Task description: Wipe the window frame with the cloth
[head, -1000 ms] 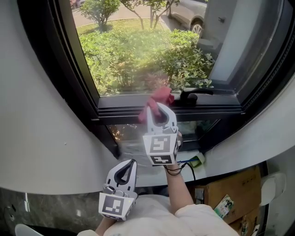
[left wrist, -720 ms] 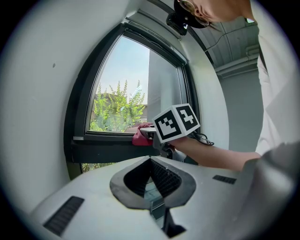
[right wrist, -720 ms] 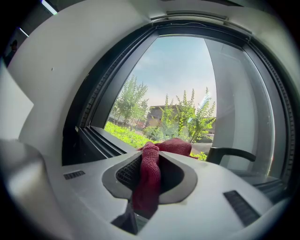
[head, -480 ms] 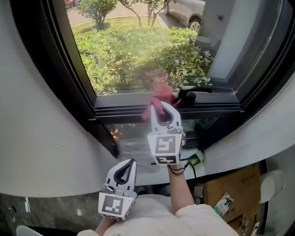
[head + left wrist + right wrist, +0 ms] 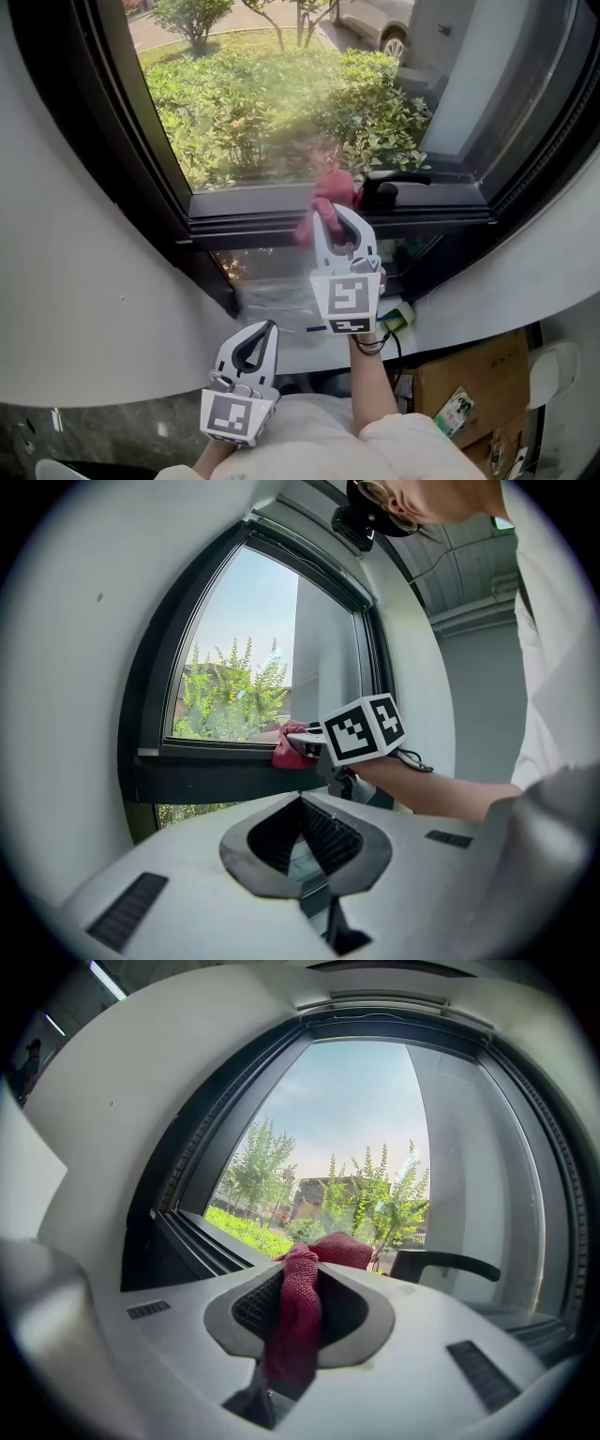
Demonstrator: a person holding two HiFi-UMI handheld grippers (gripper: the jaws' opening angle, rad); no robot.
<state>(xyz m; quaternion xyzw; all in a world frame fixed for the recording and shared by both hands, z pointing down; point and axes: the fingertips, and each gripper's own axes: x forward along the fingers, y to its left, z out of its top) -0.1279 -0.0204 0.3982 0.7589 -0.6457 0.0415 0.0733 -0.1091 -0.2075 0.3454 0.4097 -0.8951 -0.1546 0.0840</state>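
The cloth (image 5: 330, 193) rests on the window frame (image 5: 246, 226), just left of the handle (image 5: 392, 182) (seemingly touching it).

Red cloth (image 5: 330, 190), black frame (image 5: 253, 228)
Cloth a crimson weave; left tongs (image 5: 269, 328) and right tongs (image 5: 339, 212) white, with black-and-white square markers; wall (image 5: 94, 281) white.

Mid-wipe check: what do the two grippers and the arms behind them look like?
The left gripper and right gripper are white plastic, with curved jaws lined by dark ribbed pads. Each carries a cube of black-and-white square markers. A black cord loops behind the right one; the short sleeve is pale cream.
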